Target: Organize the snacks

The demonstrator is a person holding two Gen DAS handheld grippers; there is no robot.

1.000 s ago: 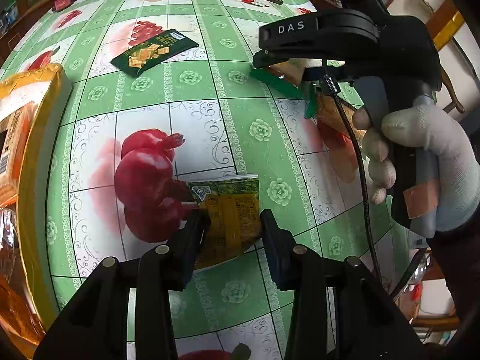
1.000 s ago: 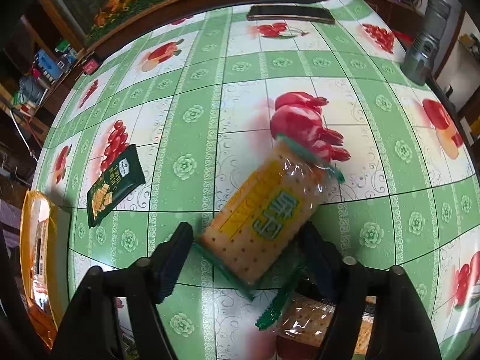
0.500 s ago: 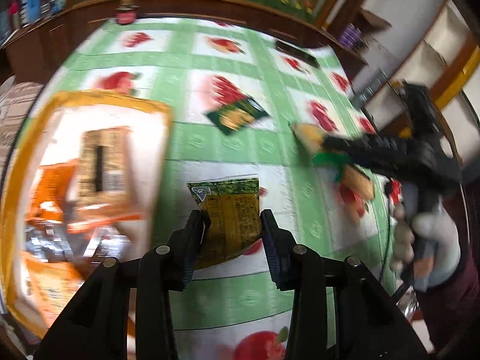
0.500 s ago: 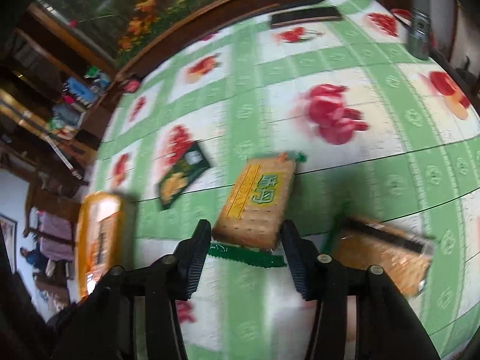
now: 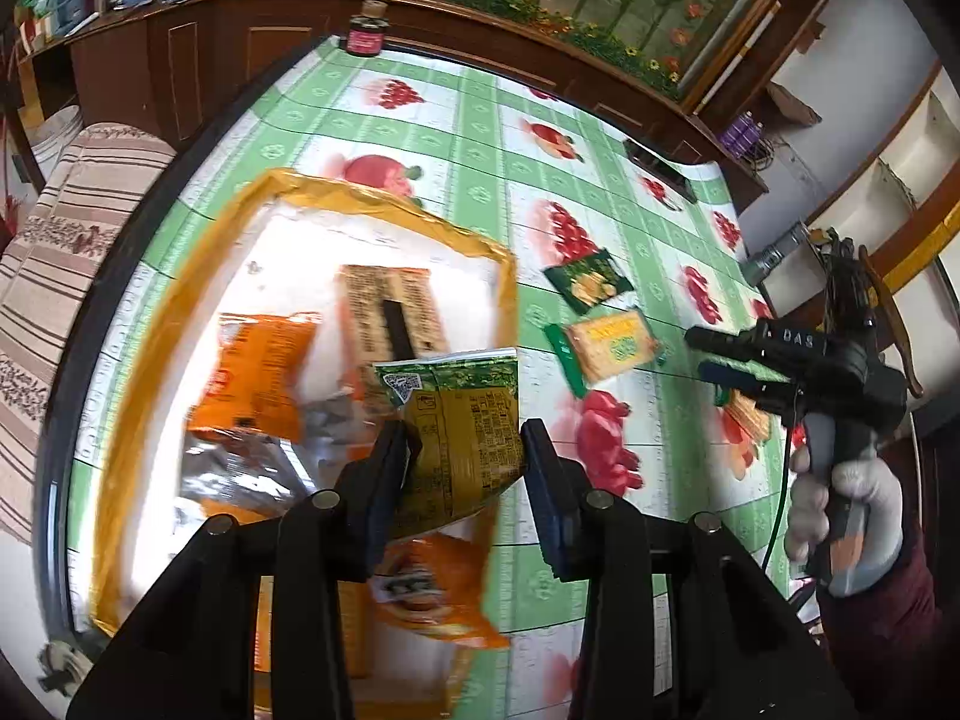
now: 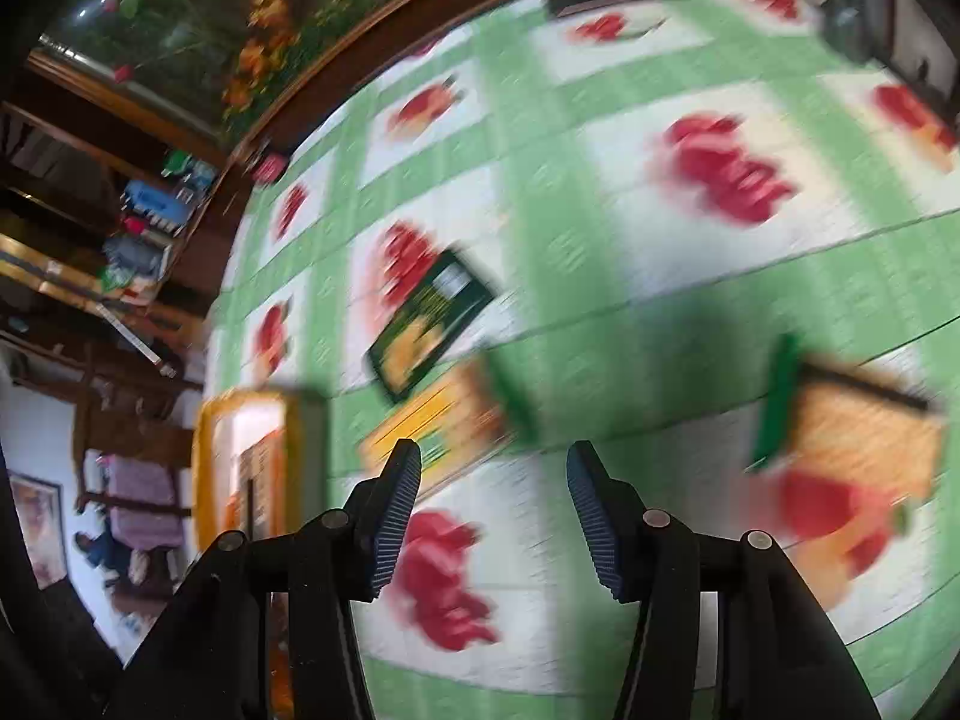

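Note:
My left gripper is shut on a green and yellow snack packet. It hangs over the right side of the yellow tray, which holds an orange bag, a printed cracker pack and a silver bag. My right gripper, also seen from the left wrist, has its jaws opening with nothing between them. A yellow cracker pack lies on the tablecloth just beyond its left finger. Beside it lies a dark green packet. A second cracker pack lies to the right.
A black flat device, a small jar and a grey metal cylinder sit near the table's far edges. A striped cushion lies past the left edge. A gloved hand holds the right gripper.
My left gripper carried the green and yellow packet left, from the tablecloth to above the tray. My right gripper closed on the yellow cracker pack, moved it toward the dark green packet and let it go.

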